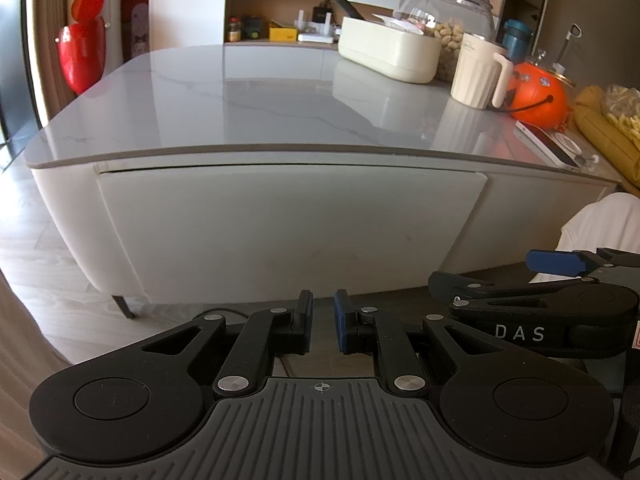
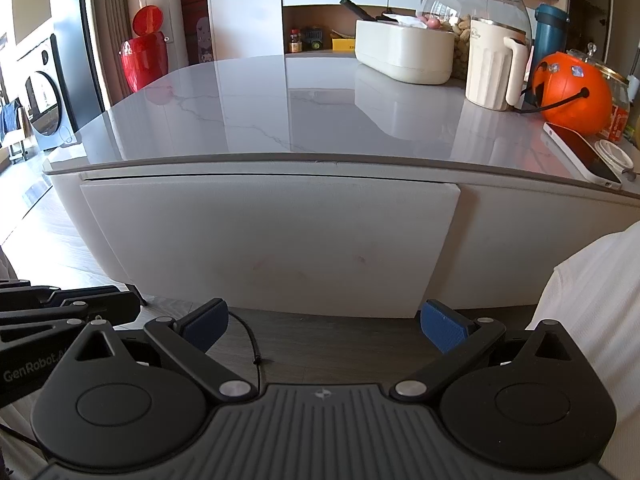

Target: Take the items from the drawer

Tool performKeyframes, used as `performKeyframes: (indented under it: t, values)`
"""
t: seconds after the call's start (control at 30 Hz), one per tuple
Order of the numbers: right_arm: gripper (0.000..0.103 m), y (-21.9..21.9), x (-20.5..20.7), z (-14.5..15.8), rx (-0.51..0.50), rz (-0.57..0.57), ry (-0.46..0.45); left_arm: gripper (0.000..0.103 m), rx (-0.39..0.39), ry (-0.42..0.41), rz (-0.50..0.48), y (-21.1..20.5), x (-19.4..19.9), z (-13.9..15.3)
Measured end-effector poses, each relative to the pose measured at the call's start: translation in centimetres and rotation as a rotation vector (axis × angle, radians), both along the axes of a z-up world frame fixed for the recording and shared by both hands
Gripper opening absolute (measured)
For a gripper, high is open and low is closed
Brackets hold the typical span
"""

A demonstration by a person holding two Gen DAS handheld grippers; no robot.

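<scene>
The drawer front (image 1: pixel 288 232) is a plain white panel under the marble table top (image 1: pixel 240 100), and it is closed, so nothing inside shows. In the right wrist view the same drawer front (image 2: pixel 260 240) fills the middle. My left gripper (image 1: pixel 323 320) hangs low in front of the drawer, apart from it, its jaws only a narrow gap apart with nothing between them. My right gripper (image 2: pixel 324 320) stands wide open and empty, just before the drawer's lower edge. The two grippers sit side by side above the dark floor.
On the table's right side stand a cream box (image 1: pixel 388 54), a cream jug (image 1: pixel 480 72), a glass jar of nuts (image 1: pixel 448 8), an orange pumpkin pail (image 1: pixel 540 94) and a phone (image 1: pixel 546 144). A red bin (image 1: pixel 82 52) stands far left. White cloth (image 2: pixel 592 300) lies at right.
</scene>
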State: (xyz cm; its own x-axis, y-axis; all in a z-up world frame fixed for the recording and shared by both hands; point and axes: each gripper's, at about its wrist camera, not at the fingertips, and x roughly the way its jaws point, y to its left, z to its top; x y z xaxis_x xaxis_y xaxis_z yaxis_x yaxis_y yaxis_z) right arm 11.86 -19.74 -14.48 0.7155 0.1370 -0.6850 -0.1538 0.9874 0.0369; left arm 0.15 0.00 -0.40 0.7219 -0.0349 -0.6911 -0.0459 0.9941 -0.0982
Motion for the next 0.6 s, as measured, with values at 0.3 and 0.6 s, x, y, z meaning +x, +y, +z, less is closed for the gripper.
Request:
performKeyframes:
  t: [0.3,0.6]
  values:
    - [0.103,-0.2,0.7,0.1,0.005,0.016,0.012,0.015,-0.018,-0.023,0.033,0.9,1.0,0.1]
    - [0.103,-0.4,3.0,0.7,0.036,0.056,0.036,0.015,-0.051,0.018,0.074,2.6,4.8,-0.2]
